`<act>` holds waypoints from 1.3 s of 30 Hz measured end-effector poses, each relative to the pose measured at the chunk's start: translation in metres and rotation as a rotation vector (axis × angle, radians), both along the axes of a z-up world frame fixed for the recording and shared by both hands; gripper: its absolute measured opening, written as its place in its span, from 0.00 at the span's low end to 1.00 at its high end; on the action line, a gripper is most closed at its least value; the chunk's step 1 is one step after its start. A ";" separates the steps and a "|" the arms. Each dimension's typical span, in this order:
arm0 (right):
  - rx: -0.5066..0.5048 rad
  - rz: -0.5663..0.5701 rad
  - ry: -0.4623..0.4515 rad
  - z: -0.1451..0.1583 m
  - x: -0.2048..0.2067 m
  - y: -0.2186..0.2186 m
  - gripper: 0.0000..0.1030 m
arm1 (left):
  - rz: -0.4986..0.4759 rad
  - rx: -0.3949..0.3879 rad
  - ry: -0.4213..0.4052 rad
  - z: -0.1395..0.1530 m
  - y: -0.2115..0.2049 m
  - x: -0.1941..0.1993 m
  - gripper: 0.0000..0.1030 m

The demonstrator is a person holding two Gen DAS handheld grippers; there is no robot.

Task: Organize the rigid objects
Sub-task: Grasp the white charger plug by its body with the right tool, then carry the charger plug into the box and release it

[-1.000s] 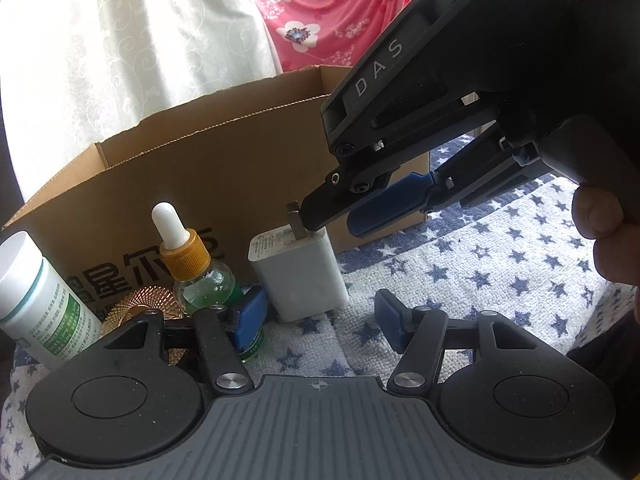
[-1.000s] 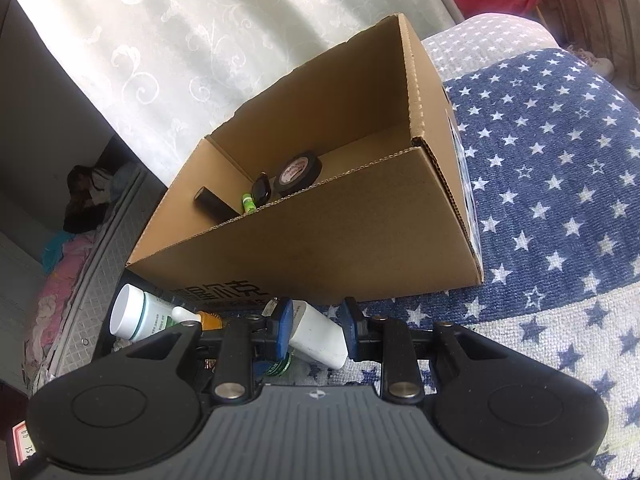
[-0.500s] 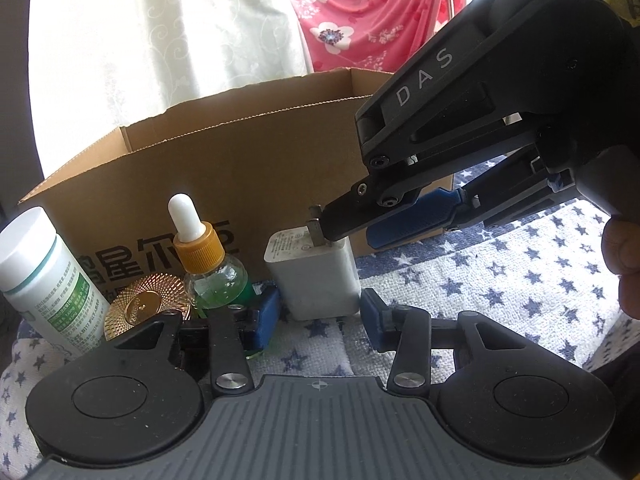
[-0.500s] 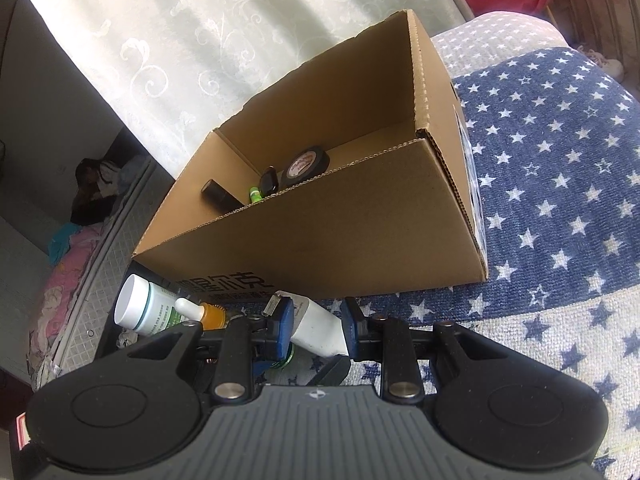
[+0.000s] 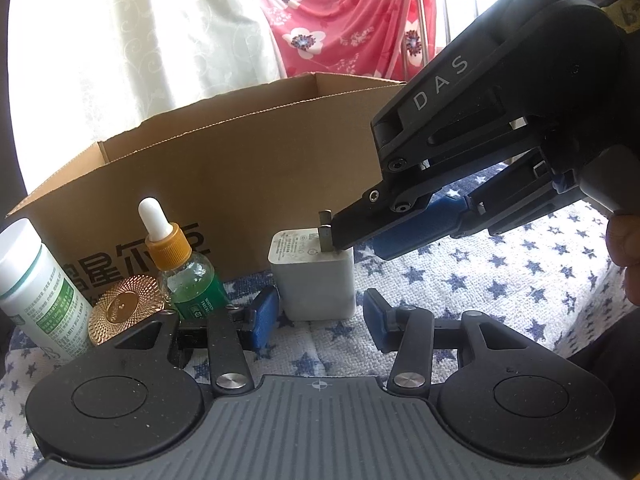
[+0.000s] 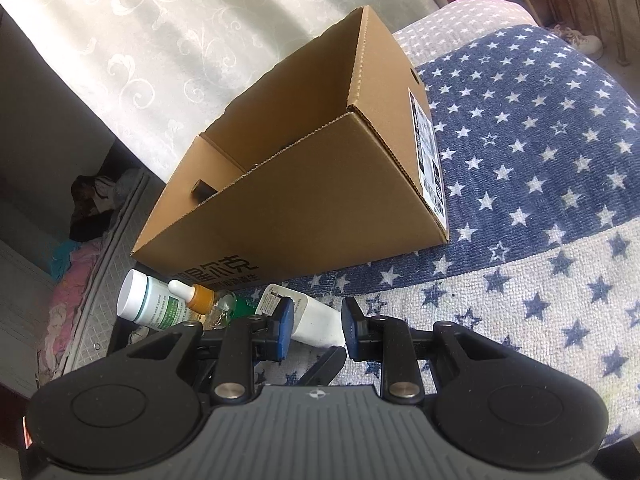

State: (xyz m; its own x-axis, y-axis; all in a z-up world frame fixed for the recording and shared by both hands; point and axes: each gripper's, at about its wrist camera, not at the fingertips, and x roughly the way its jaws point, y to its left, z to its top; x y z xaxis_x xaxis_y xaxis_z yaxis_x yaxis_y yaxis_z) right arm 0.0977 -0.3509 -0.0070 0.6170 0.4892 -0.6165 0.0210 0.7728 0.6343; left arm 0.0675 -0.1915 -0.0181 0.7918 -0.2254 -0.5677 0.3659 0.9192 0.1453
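A white charger plug (image 5: 314, 280) stands on the star-patterned cloth in front of an open cardboard box (image 5: 240, 168). My left gripper (image 5: 318, 318) is open, its blue pads just short of the charger on either side. My right gripper (image 6: 316, 326) comes down from the right and straddles the charger (image 6: 316, 318); its pads stand around the body with a gap on the right side, so it is open. In the left wrist view its finger (image 5: 360, 224) sits against the charger's prongs.
Left of the charger stand a dropper bottle (image 5: 184, 268) with green liquid, a gold round lid (image 5: 124, 308) and a white pill bottle (image 5: 36, 288). The box (image 6: 304, 184) holds a dark item. A curtain and red floral cloth hang behind.
Both grippers have shifted around the charger. The right gripper has lowered and its pads have spread a little from the charger. The left gripper stays open near it.
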 end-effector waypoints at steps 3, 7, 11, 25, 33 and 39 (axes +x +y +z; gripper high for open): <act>0.012 -0.001 0.002 -0.001 0.000 -0.002 0.28 | -0.005 -0.012 0.017 0.001 0.001 0.004 0.51; 0.024 -0.001 0.004 -0.003 0.000 -0.003 0.28 | -0.012 -0.007 0.013 0.002 -0.001 0.006 0.53; 0.030 0.001 0.001 -0.004 0.000 -0.003 0.28 | -0.014 0.004 -0.010 0.003 -0.004 0.007 0.53; -0.016 -0.007 -0.049 0.032 -0.021 0.010 0.28 | -0.018 -0.024 -0.062 0.038 0.008 -0.017 0.42; -0.098 0.003 -0.240 0.120 -0.029 0.030 0.28 | -0.064 -0.046 -0.214 0.108 0.029 -0.022 0.42; -0.119 0.071 -0.258 0.152 0.026 0.047 0.28 | -0.060 -0.037 -0.149 0.142 0.049 0.040 0.42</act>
State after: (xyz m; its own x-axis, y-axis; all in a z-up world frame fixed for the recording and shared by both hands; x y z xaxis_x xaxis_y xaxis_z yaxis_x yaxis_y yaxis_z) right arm 0.1234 -0.3037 0.1450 0.7274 0.4704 -0.4996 -0.1861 0.8360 0.5162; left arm 0.1073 -0.1427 0.1237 0.8512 -0.2932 -0.4353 0.3971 0.9021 0.1690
